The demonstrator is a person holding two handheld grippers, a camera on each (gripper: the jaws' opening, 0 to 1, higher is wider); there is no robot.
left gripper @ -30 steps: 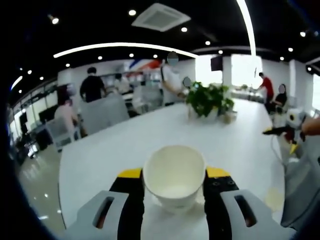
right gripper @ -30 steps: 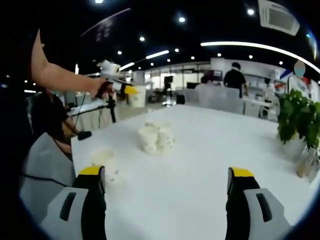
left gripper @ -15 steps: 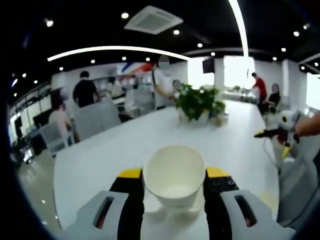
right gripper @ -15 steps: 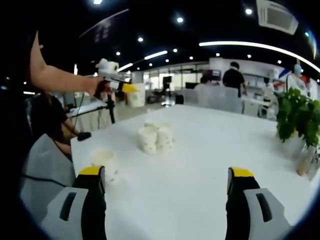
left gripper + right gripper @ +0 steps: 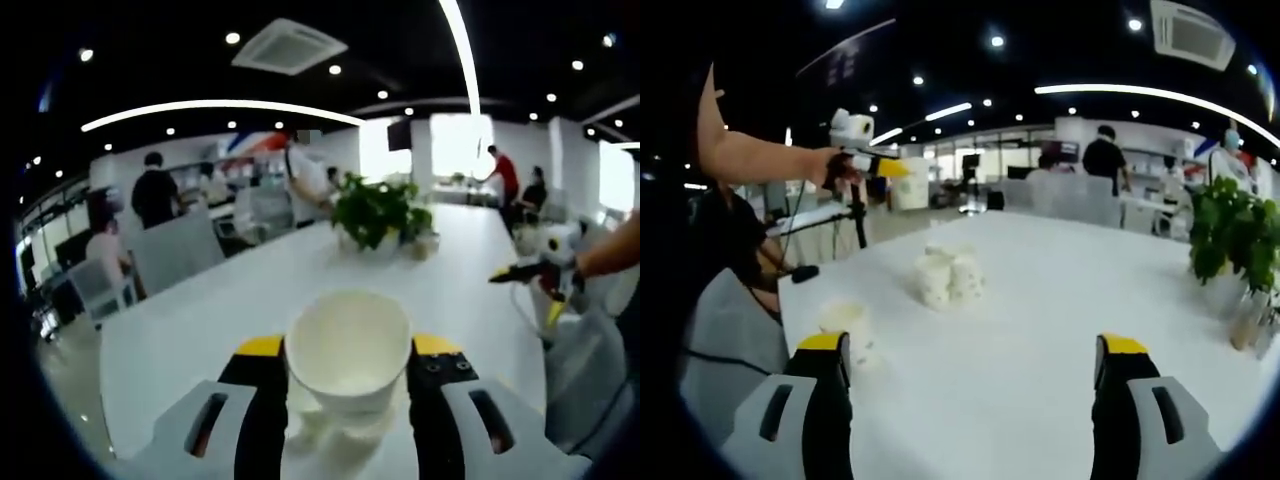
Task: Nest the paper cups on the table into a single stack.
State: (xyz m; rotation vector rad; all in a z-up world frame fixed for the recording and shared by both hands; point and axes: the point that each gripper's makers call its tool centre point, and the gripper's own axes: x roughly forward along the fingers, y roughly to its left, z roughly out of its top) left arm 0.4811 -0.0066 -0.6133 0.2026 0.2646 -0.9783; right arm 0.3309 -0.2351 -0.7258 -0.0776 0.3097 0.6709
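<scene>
One cup (image 5: 348, 347) sits clamped upright in my left gripper (image 5: 348, 372); cup cluster (image 5: 947, 277) lies ahead-left of my right gripper (image 5: 975, 375), jaws apart.

Left hand-held gripper (image 5: 348, 375): two black jaws capped with yellow tips, each rising out of a pale grey moulded shell with an oval slot. Right hand-held gripper (image 5: 974, 375) is built the same, black jaws, yellow caps, grey housings. The left one (image 5: 862, 160) shows from outside too: white top, yellow tip, black handle, dark cable trailing below.
</scene>
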